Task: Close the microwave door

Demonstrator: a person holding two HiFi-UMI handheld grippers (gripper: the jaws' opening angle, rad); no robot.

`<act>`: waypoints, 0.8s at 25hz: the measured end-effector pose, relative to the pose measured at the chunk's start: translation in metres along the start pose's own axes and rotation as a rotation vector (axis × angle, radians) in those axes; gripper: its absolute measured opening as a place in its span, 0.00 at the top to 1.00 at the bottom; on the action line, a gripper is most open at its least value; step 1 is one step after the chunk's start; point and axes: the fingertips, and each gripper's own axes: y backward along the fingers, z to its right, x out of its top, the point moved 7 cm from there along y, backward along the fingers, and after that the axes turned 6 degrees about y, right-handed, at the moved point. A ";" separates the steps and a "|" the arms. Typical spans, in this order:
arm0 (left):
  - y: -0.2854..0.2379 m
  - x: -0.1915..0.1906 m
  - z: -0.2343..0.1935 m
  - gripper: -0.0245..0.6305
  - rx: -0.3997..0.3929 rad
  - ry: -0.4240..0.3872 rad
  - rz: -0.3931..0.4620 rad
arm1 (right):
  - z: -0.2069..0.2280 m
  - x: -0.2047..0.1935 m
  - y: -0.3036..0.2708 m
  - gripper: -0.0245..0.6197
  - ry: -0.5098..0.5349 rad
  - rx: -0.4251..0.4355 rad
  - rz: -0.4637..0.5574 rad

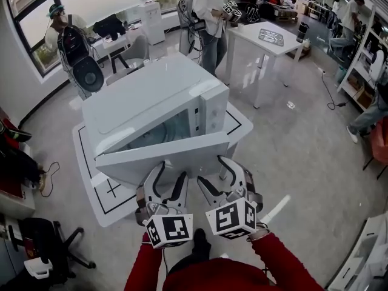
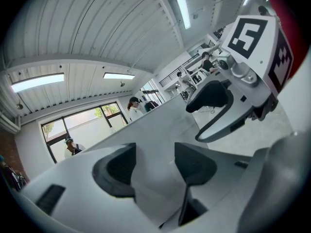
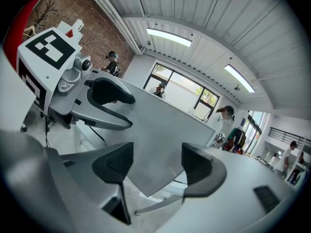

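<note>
The microwave (image 1: 151, 102) is found on a low white table (image 1: 91, 183). Its door (image 1: 170, 154) stands ajar and is tilted outward toward the grippers. The left gripper (image 1: 170, 174) and right gripper (image 1: 213, 171) are held side by side just below the door's front edge. Both pairs of jaws are spread apart with nothing clamped, and the door's white panel is seen through each gap. Contact cannot be confirmed.

Microwave (image 1: 151, 102): white casing, smooth and glossy; plastic or painted metal, cannot tell which.
Door (image 1: 162, 154), at 6 o'clock of the casing: same glossy white, with a darker see-through pane.
Worktop (image 1: 103, 202): smooth glossy white, black printed lines.
Left tongs (image 1: 170, 171), right tongs (image 1: 212, 170): pale grey matt plastic, dark matt pads (image 3: 114, 164).
Sleeves (image 1: 142, 270): red cloth.
Floor (image 1: 291, 150): grey, polished, reflective.
</note>
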 end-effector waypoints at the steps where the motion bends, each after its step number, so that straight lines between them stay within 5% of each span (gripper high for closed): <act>1: -0.001 0.000 0.000 0.59 0.004 0.001 -0.002 | 0.000 0.000 -0.002 0.48 -0.001 0.000 0.000; 20: -0.017 -0.003 -0.007 0.59 0.048 0.019 -0.038 | 0.004 0.002 -0.044 0.48 -0.010 0.032 -0.025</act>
